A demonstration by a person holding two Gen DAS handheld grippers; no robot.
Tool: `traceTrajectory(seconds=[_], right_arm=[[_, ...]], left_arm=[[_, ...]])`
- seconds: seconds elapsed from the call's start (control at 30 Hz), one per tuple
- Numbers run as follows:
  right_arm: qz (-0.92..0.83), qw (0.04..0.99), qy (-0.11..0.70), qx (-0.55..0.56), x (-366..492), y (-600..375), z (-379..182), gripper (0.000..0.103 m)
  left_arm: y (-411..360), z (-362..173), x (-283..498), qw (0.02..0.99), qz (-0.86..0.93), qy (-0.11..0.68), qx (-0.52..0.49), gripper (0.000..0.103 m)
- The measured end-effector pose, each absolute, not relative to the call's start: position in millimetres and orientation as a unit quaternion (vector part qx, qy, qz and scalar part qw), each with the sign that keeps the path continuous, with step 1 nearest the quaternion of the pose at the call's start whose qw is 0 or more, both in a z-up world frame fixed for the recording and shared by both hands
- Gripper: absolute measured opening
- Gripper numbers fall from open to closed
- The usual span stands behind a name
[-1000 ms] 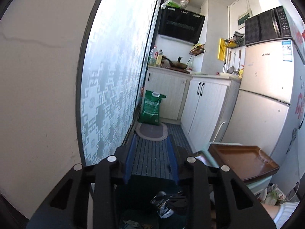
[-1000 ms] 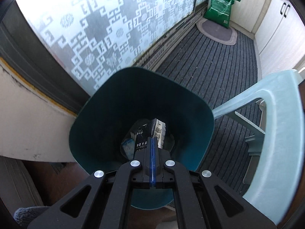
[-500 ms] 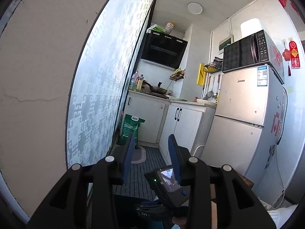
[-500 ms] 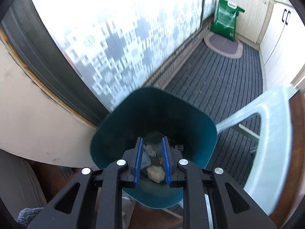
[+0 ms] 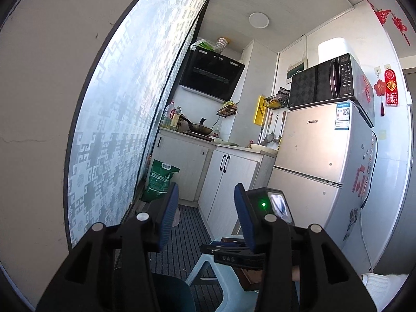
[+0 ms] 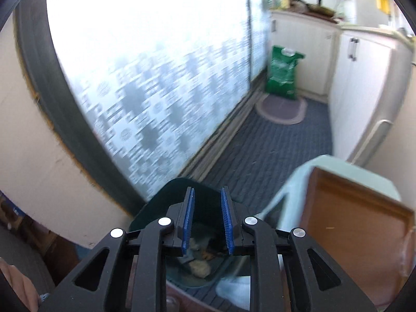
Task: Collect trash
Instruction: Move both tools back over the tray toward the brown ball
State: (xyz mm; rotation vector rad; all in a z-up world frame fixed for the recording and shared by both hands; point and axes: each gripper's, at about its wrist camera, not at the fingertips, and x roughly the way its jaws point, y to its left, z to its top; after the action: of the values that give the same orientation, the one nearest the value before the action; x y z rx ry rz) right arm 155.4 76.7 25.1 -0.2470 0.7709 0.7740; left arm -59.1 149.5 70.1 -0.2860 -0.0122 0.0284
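Room: a narrow kitchen is stretching ahead, with a patterned frosted glass panel [image 5: 122, 119] running along the left wall and a dark ribbed floor mat [image 6: 262, 153] covering the floor.
Far end: a white counter [image 5: 182, 140] is carrying a wok [image 5: 199, 129] and bottles, a black range hood [image 5: 212, 79] is hanging above it, and a green sack [image 6: 282, 71] is leaning against the cabinet front beside a small oval rug [image 6: 280, 109].
Right side: a white fridge [image 5: 319, 171] is standing with a black microwave [image 5: 325, 82] sitting on its top.
Left gripper [image 5: 206, 215]: it is pointing level down the kitchen, its blue-padded jaws standing wide apart with nothing between them.
Right gripper [image 6: 206, 225]: it is hanging directly over the bin, jaws parted and gripping nothing; in the left wrist view its black body is showing just past the left gripper's right finger.
Trash bin [image 6: 174, 192]: the dark teal bin is sitting on the floor near the base of the glass panel, just beside the stool.
Trash [image 6: 199, 267]: crumpled pale and dark scraps are lying at the bottom of the bin, seen between and below the right gripper's pads.
Stool [image 6: 291, 182]: a pale green plastic stool is standing to the right of the bin.
Tray [image 6: 356, 223]: a brown tray is resting on the stool's top, reaching its near edge.
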Motion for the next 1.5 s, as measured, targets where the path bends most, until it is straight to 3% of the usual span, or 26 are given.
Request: traceTrajectory(seconds=[0.23, 0.37, 0.7, 1.1, 1.4, 1.5], right_arm=[[0.319, 0.873, 0.347, -0.124, 174, 20, 36, 0.028], [0.291, 0.887, 0.332, -0.138, 178, -12, 39, 0.035], [0.223, 0.911, 0.311, -0.153, 191, -90, 41, 0.035], [0.192, 0.914, 0.327, -0.147, 203, -148, 27, 0.035], [0.193, 0.913, 0.331, -0.138, 203, -164, 22, 0.035], [0.194, 0.913, 0.332, -0.139, 203, -166, 22, 0.035]], left_arm=[[131, 65, -36, 0.989, -0.003, 0.018, -0.147, 0.052], [118, 58, -17, 0.988, -0.014, 0.04, -0.152, 0.053], [65, 31, 48, 0.984, -0.006, 0.144, -0.105, 0.054], [25, -24, 116, 0.947, 0.007, 0.309, -0.089, 0.036], [4, -37, 132, 0.932, 0.038, 0.354, -0.065, 0.036], [-1, -37, 136, 0.93, 0.062, 0.357, -0.051, 0.043]])
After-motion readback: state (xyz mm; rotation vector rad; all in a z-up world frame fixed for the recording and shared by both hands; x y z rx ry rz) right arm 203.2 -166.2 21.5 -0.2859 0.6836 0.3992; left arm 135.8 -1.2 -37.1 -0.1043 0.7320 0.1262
